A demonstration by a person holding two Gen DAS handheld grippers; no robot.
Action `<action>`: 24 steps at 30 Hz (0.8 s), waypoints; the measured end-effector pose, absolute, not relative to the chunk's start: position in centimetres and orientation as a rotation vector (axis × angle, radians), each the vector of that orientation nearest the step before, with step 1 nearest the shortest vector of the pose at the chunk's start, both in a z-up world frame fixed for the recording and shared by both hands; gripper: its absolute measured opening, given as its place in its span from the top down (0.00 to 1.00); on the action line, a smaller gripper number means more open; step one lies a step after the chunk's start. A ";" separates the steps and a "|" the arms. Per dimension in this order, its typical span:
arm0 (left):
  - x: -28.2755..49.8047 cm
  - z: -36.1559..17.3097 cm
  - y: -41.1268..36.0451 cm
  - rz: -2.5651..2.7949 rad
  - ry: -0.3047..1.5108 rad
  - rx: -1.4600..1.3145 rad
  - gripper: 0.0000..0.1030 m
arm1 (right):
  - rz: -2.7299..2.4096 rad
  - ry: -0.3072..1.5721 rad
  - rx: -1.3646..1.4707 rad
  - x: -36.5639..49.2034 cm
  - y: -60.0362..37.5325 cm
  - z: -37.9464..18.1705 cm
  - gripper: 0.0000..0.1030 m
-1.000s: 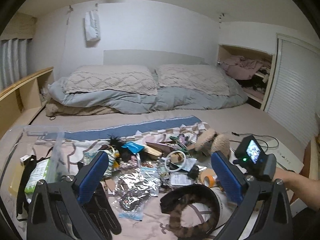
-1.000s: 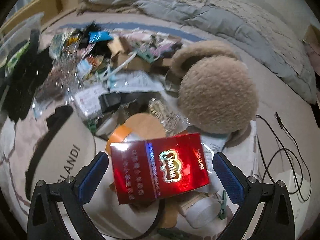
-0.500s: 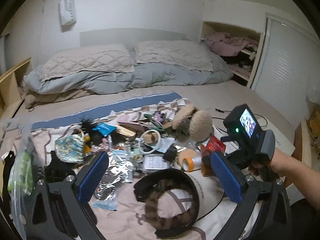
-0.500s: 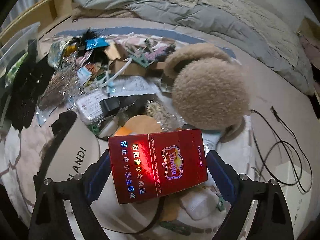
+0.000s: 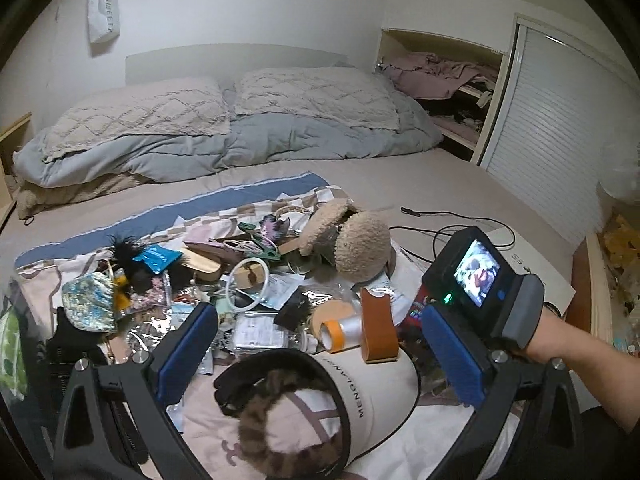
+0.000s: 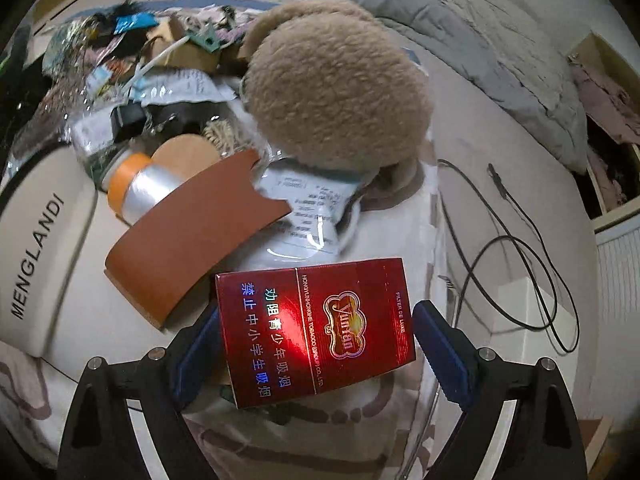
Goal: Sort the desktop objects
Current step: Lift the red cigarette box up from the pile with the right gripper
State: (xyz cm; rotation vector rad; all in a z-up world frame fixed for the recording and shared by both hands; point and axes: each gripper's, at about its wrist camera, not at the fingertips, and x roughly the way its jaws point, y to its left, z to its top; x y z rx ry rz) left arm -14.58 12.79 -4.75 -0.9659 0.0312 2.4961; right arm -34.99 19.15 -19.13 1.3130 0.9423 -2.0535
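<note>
Right gripper (image 6: 316, 340) clamped on the red cigarette pack (image 6: 316, 326), lifted over the bed clutter beside the brown sleeve (image 6: 192, 236). Left gripper (image 5: 320, 346) jaws wide apart, holding nothing, above the white cap (image 5: 372, 396).

White walls (image 5: 240, 4) closed in a dim bedroom. A bed (image 5: 400, 184) filled the frame's middle, two quilted pillows (image 5: 312, 96) atop a grey duvet (image 5: 280, 144). At upper right, an open alcove (image 5: 440, 76) held rumpled pink clothes beside a slatted door (image 5: 560, 128).
</note>
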 end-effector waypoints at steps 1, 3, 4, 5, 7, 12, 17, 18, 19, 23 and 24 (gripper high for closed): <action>-14.8 -5.0 13.1 2.494 0.033 -0.970 0.00 | -2.046 0.921 1.307 -34.8 19.0 -19.2 0.10; -15.0 -5.4 13.6 2.493 0.042 -0.978 0.00 | -2.013 0.829 1.296 -34.7 18.8 -18.8 0.10; -15.1 -5.6 13.9 2.495 0.048 -0.981 0.00 | -1.993 0.788 1.291 -34.6 18.6 -18.5 0.10; -15.3 -5.9 14.1 2.496 0.056 -0.987 0.00 | -1.982 0.767 1.287 -34.5 18.4 -18.3 0.12; -15.7 -6.7 14.7 2.490 0.074 -1.000 0.00 | -1.996 0.779 1.289 -34.6 18.6 -17.8 0.20; -16.8 -9.0 16.7 2.468 0.153 -1.043 0.00 | -2.046 0.599 1.348 -36.4 21.6 -16.6 0.47; -17.9 -11.1 18.7 2.410 0.166 -1.121 0.00 | -2.075 0.497 1.387 -37.3 23.8 -16.8 0.45; -17.9 -11.5 19.1 2.404 0.180 -1.129 0.00 | -2.079 0.502 1.383 -37.4 24.0 -16.9 0.35; -18.0 -12.0 19.5 2.397 0.198 -1.136 0.01 | -2.090 0.512 1.371 -37.4 24.2 -17.0 0.20; -18.2 -13.0 20.6 2.373 0.242 -1.160 0.01 | -2.074 0.467 1.361 -37.5 24.6 -17.6 0.06; -18.3 -13.1 20.8 2.366 0.242 -1.166 0.01 | -2.067 0.443 1.381 -37.6 24.8 -17.9 0.02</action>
